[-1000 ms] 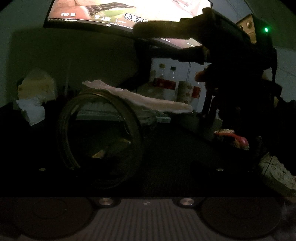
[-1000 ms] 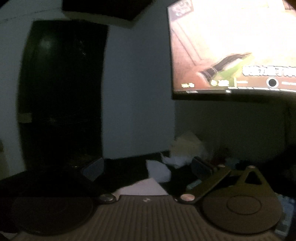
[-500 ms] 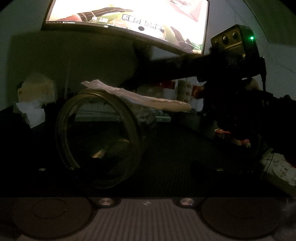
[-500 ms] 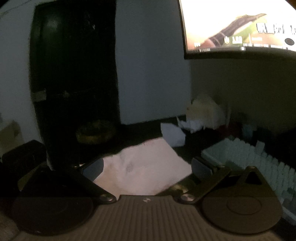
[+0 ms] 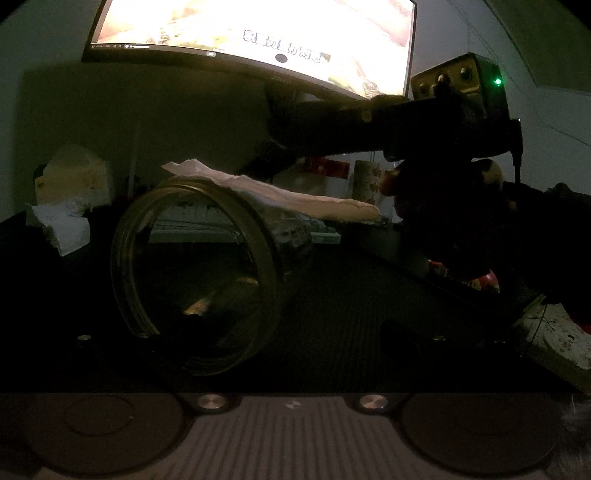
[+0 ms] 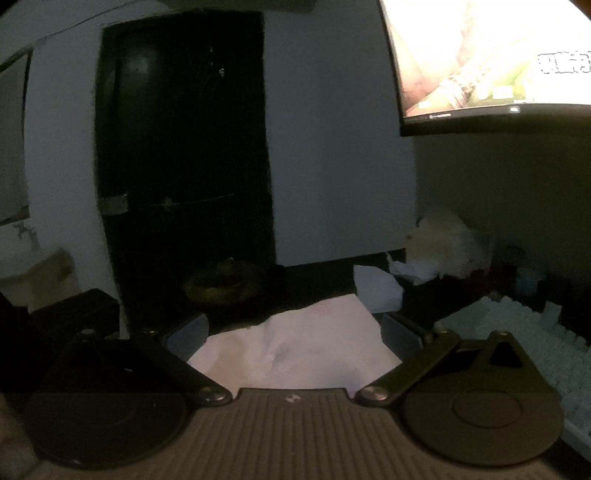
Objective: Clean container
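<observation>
In the left wrist view a clear glass jar (image 5: 195,277) lies on its side on the dark desk mat, its mouth facing me. A white paper towel (image 5: 280,194) is draped over the jar's top. My left gripper (image 5: 261,337) is open and low in the dark; the jar sits between its fingers, nearer the left one. My right gripper (image 5: 436,122) hovers above the towel's far end, with a hand behind it. In the right wrist view, my right gripper (image 6: 291,332) is open and the paper towel (image 6: 295,350) lies just below, between its pads (image 6: 400,332).
A lit monitor (image 5: 258,29) hangs behind. Crumpled tissues (image 5: 62,221) lie at the left, a pale keyboard (image 6: 517,332) behind the jar, bottles and a cup (image 5: 365,181) further back. A red snack packet (image 5: 476,282) and a worn slab (image 5: 557,339) sit at the right. A dark door (image 6: 184,166) stands beyond.
My right gripper has tipped down toward the desk, bringing the paper towel between its open fingers. In the left wrist view it has shifted right. The jar and left gripper have stayed put.
</observation>
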The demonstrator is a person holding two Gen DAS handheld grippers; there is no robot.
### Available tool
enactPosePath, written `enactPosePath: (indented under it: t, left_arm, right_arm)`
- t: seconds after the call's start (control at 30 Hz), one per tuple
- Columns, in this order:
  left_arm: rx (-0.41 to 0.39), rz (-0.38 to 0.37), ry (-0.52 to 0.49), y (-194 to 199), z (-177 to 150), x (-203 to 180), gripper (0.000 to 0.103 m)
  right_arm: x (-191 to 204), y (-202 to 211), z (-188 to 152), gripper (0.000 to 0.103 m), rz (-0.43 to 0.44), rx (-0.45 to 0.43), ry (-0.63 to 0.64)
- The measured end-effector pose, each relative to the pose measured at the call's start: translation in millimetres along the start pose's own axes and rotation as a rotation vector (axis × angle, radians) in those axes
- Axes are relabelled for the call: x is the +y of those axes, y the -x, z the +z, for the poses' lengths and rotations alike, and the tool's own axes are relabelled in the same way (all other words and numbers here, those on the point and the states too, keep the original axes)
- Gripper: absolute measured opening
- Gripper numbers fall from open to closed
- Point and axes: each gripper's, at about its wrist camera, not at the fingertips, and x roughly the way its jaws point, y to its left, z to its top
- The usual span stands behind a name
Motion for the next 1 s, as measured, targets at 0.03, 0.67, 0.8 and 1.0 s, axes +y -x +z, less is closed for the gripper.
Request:
enactPosePath:
  t: [0.03, 0.67, 0.8, 1.0]
  left_arm:
    - [0.000, 0.000, -0.001, 0, 0, 0, 0.103]
    - [-0.007, 0.006, -0.001, -2, 0, -2, 0.103]
    - [-0.003, 0.009, -0.012, -4, -1, -3, 0.103]
    - [0.000, 0.001, -0.012, -4, 0, -1, 0.103]
  right_arm:
    - [1, -1, 0, 0.101, 0.014, -0.003, 0.010]
    - [10, -4, -19, 0.074, -0.212, 0.001, -0.178]
    - [36, -5, -14, 0.075, -0.381, 0.015, -0.231]
    - [35, -4, -17, 0.076, -0.468, -0.010, -0.261]
